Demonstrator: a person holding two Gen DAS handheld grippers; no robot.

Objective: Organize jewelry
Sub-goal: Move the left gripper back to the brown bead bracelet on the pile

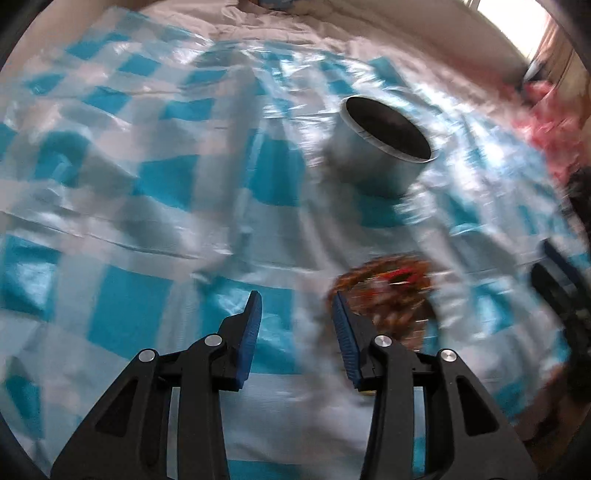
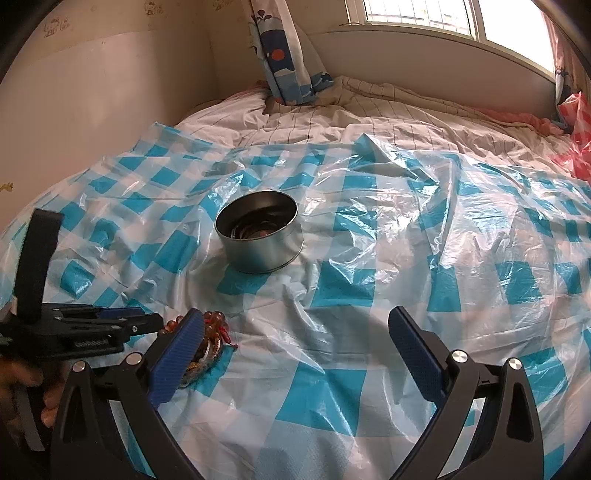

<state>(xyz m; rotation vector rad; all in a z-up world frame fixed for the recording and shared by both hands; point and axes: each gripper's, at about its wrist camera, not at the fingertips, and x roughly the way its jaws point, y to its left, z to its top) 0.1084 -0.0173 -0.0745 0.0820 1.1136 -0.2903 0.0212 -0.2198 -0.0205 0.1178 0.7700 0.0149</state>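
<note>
A round silver tin (image 2: 259,236) stands open on the blue-and-white checked plastic sheet (image 2: 388,229); something lies in its bottom. It also shows in the left wrist view (image 1: 380,147). A small heap of amber and red bead jewelry (image 1: 384,291) lies on the sheet just right of my left gripper (image 1: 295,306), which is open and empty. In the right wrist view the heap (image 2: 210,343) sits behind the left finger of my right gripper (image 2: 295,325), which is wide open and empty. The left gripper (image 2: 122,325) reaches in from the left beside the heap.
The sheet covers a bed with a striped cover (image 2: 369,107). A wall (image 2: 92,92) runs along the left, a window (image 2: 424,14) and a patterned curtain (image 2: 280,48) at the back. A red plastic bag (image 2: 576,125) lies at the far right.
</note>
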